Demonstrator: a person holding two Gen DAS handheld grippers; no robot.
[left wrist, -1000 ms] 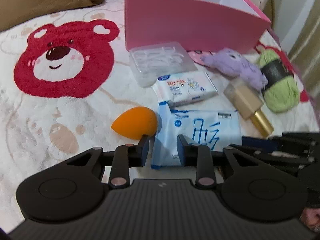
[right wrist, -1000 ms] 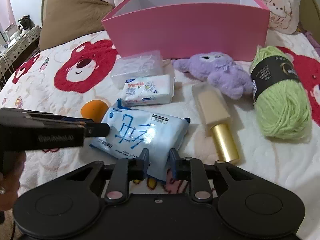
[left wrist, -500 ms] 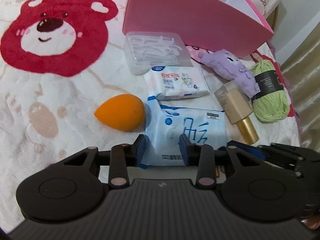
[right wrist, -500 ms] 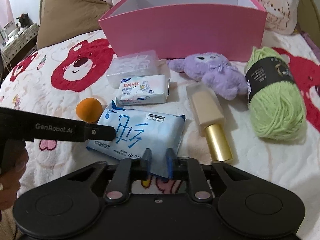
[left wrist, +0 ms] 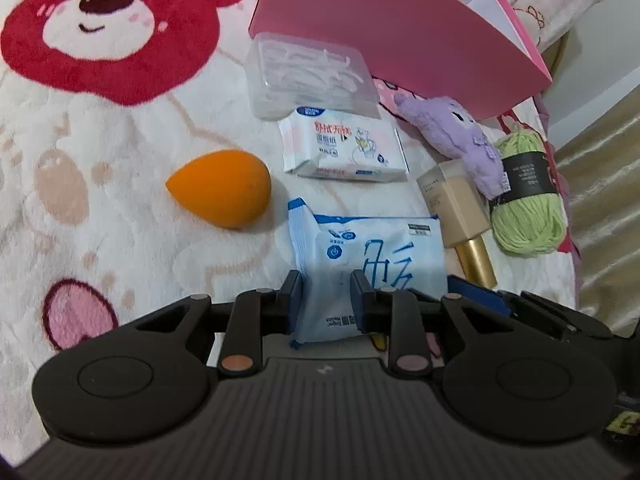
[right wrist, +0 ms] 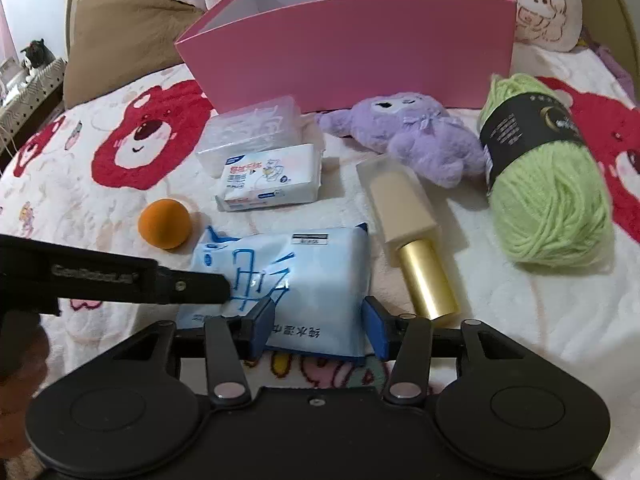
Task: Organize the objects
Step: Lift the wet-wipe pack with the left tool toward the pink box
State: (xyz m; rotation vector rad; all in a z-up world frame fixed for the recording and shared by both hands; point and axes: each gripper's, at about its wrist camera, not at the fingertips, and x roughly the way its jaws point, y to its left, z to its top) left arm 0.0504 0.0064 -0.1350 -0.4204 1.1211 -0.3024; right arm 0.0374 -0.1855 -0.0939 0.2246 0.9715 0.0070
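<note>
Your left tongs (left wrist: 326, 296) are clamped on the blue wipes pack (left wrist: 372, 248). The pads pinch its near end, and the rest of the pack runs straight out ahead of them on the blanket.

Your right tongs (right wrist: 318, 328) have just been opening. The jaws now stand apart with the pack's near edge between them, and the pads are not pressing on it.

From the right tongs the pack's long axis runs crosswise, left to right. From the left tongs it runs lengthwise, away from you. So the left hand has the pack, and I'd judge it's the one to carry it.

The pink box (right wrist: 352, 48) stands dead ahead of both tongs, well beyond the pack, with the smaller tissue packet and the clear case in between. You'll likely need to lift over those.
</note>
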